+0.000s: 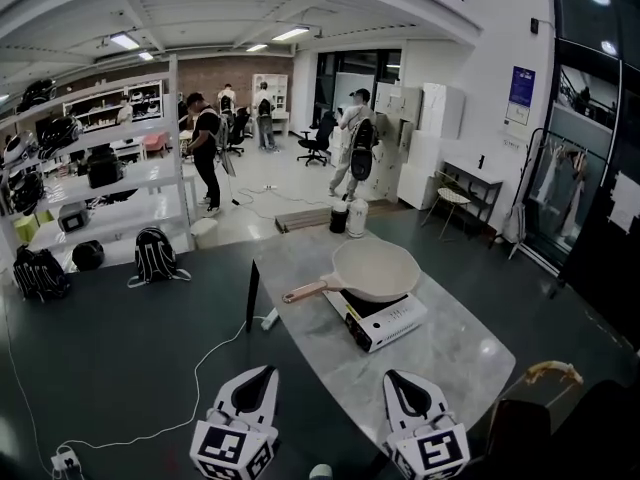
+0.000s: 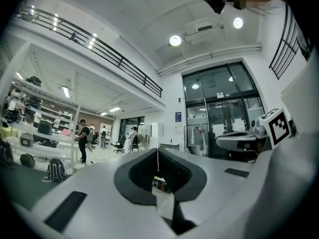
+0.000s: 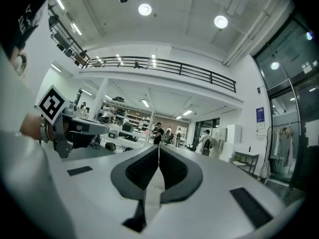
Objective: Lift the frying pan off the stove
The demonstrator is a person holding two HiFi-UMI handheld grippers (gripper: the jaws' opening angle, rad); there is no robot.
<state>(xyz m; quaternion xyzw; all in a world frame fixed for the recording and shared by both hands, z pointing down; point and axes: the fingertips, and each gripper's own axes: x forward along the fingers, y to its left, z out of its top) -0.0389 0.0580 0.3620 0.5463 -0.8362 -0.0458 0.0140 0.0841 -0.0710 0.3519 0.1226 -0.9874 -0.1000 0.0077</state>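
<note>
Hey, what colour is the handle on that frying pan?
The handle is pinkish tan, on a cream frying pan; the head view shows it best.

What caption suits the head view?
Frying pan on the stove; left gripper and right gripper, both shut, hover short of it.

The pan (image 1: 375,268) hides most of the stove (image 1: 392,330) top, and the print on the stove's front is too small to read. Nearer than the pan, the left gripper (image 1: 266,371) and right gripper (image 1: 392,375) are cut off by the lower edge. A pale round thing (image 1: 320,471) between them is cropped beyond telling. Far behind the pan, a wall poster (image 1: 521,88) is unreadable.
</note>
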